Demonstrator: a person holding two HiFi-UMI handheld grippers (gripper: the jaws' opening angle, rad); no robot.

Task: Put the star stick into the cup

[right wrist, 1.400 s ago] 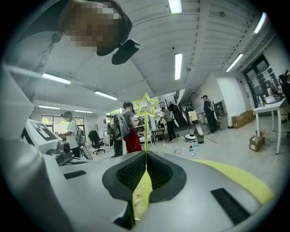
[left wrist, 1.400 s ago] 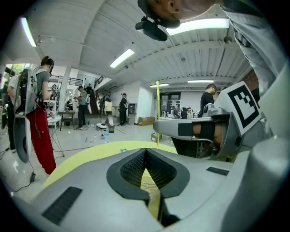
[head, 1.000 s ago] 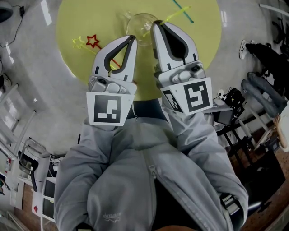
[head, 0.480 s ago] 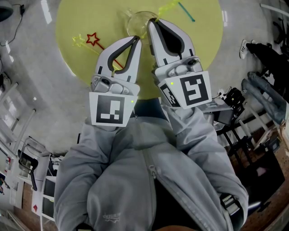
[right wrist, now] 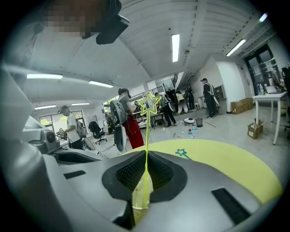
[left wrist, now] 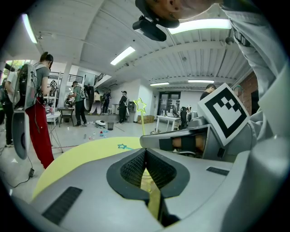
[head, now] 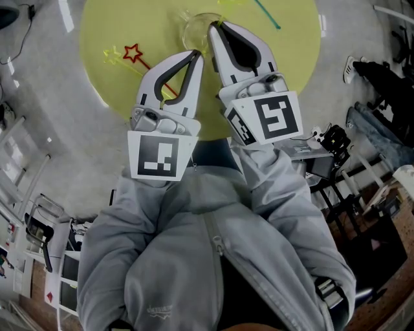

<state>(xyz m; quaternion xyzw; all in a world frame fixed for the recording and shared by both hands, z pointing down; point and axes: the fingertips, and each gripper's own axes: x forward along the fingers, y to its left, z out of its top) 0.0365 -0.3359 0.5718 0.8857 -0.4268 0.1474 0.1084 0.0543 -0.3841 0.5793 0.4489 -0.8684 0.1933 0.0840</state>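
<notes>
The right gripper point(head: 212, 26) is clamping its grey jaws on the thin yellow-green plastic star stick point(right wrist: 147, 136), which is standing upright with its outlined star pointing up and away from the jaws. In the right gripper view point(right wrist: 146, 156), the clear glass cup point(right wrist: 139, 195) is showing through the gap below the closed tips, and the stick is running down toward it; whether its lower end is inside the glass cannot be told. From the head view, the right gripper's tips are sitting at the rim of the cup point(head: 193, 32), which is standing on the round yellow-green table point(head: 272, 71). The left gripper point(head: 193, 57) is hovering just beside the right one, nearer the person, with its jaws pressed together at the tips and gripping nothing; its own view point(left wrist: 146, 152) is showing only the table through the gap. A red star stick point(head: 132, 53) and a yellow star stick point(head: 111, 61) are lying together on the table to the left, and a teal star stick point(head: 266, 15) is lying beyond the cup to the right.
</notes>
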